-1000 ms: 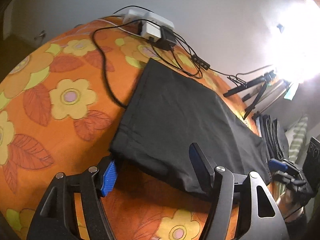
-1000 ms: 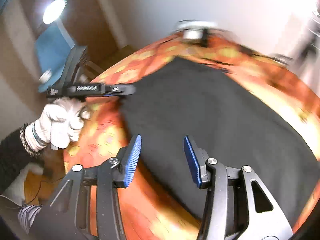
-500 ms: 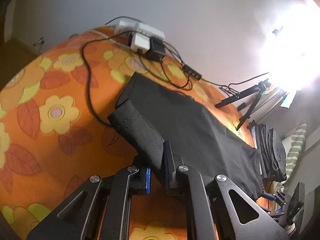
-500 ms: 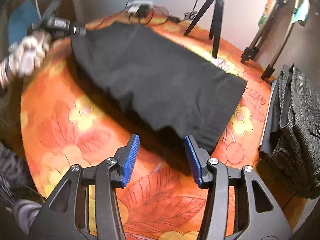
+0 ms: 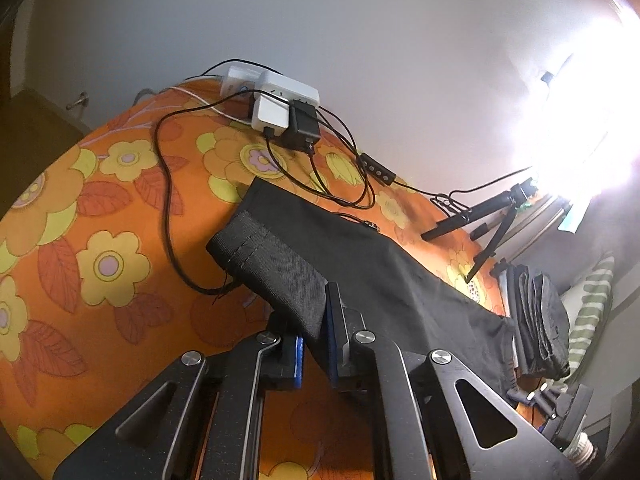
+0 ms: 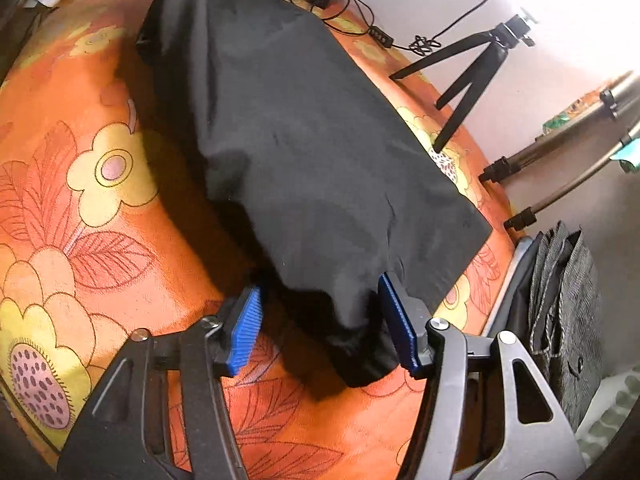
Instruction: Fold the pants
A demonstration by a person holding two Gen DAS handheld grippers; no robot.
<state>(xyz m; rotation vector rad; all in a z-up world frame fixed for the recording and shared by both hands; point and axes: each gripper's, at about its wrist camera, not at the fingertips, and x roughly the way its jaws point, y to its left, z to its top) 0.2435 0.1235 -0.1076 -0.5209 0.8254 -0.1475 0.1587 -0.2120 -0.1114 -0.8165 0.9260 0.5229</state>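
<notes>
Black pants [image 5: 360, 264] lie stretched across an orange flowered tablecloth [image 5: 92, 216]. My left gripper [image 5: 314, 344] is shut on the near corner of the pants at one end and holds it lifted off the cloth. In the right wrist view the pants [image 6: 304, 132] run away from me, raised at the far end. My right gripper [image 6: 324, 328] is open, its blue pads on either side of the near corner of the pants, which rests on the tablecloth [image 6: 80, 184].
A white power strip with plugs [image 5: 280, 104] and black cables [image 5: 168, 184] lie at the far edge. A small black tripod [image 6: 468, 68] stands beside the pants. A pile of dark folded clothes [image 6: 560, 304] sits to the right, beyond the table edge.
My left gripper has shut on the pants corner and lifted it. My right gripper has swung to the other end of the pants and moved in around the near corner.
</notes>
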